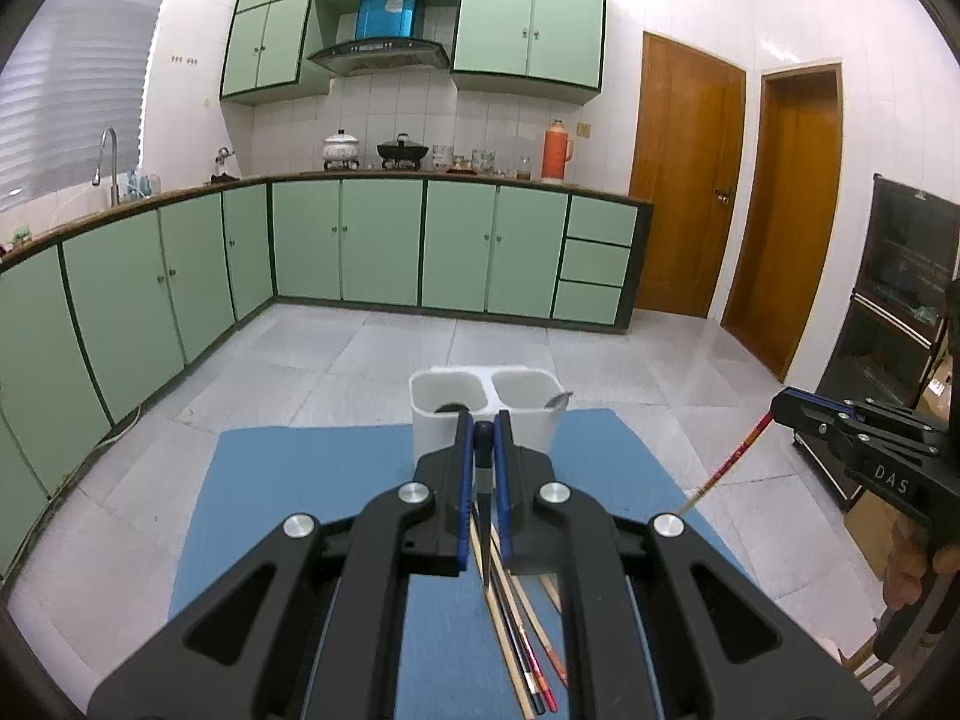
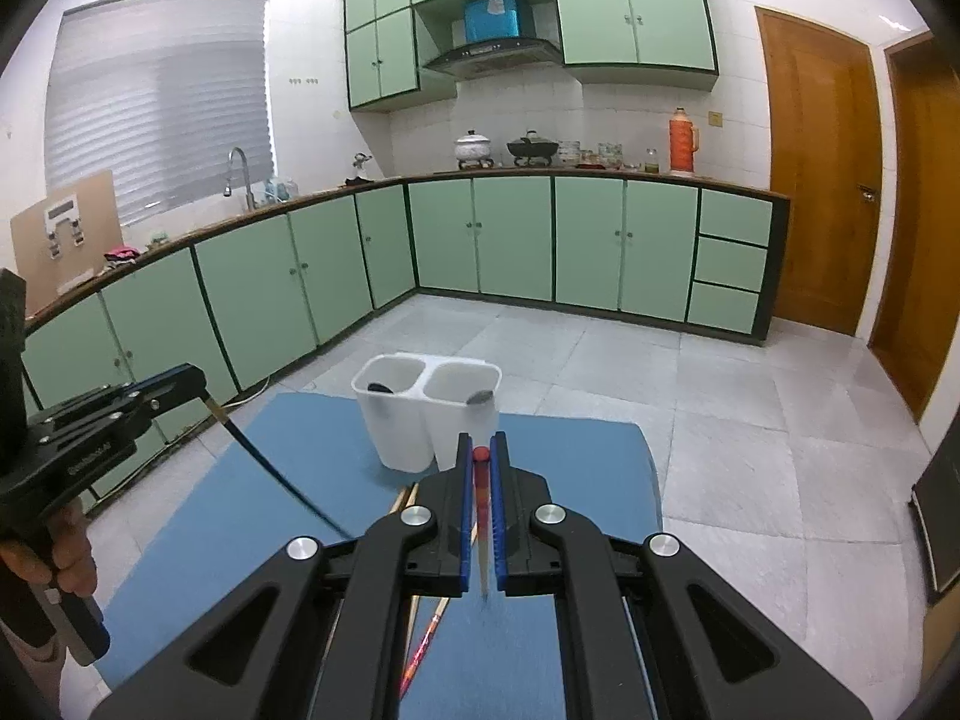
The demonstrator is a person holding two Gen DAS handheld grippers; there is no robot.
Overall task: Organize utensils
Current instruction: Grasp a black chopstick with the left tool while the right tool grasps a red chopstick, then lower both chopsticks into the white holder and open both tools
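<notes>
A dark blue chopstick (image 1: 483,480) is pinched between the fingers of the left gripper (image 1: 483,426), its rounded butt showing at the fingertips and its tapered end pointing back beneath them. Seen from the right wrist, the same chopstick (image 2: 282,471) slants down from the left gripper (image 2: 201,384) toward the blue mat (image 2: 288,480).

A red chopstick (image 2: 480,486) is held the same way by the right gripper (image 2: 480,447) — fingers closed on it, red butt at the tips, pale point trailing back under the fingers. From the left wrist, that red chopstick (image 1: 729,459) is seen hanging out of the right gripper (image 1: 780,405) at a slant, off to the right of the left fingers.

Below and behind the left fingers, a loose bundle of chopsticks (image 1: 522,630) lies on the blue mat (image 1: 288,510), which covers the bench; pale wood, black and red sticks are mixed in it. Part of the bundle (image 2: 420,642) is glimpsed under the right fingers too.

Just ahead of both pairs of fingertips, a white two-compartment holder (image 1: 432,420) stands at the far edge of the mat. A dark rounded object is seen in its left compartment, and a metal spoon (image 1: 558,401) leans at the rim of the right one. From the right wrist the holder (image 2: 396,426) and spoon (image 2: 478,398) appear likewise.

Beyond the mat lie the tiled floor (image 1: 360,360) and green cabinets (image 1: 378,240).
</notes>
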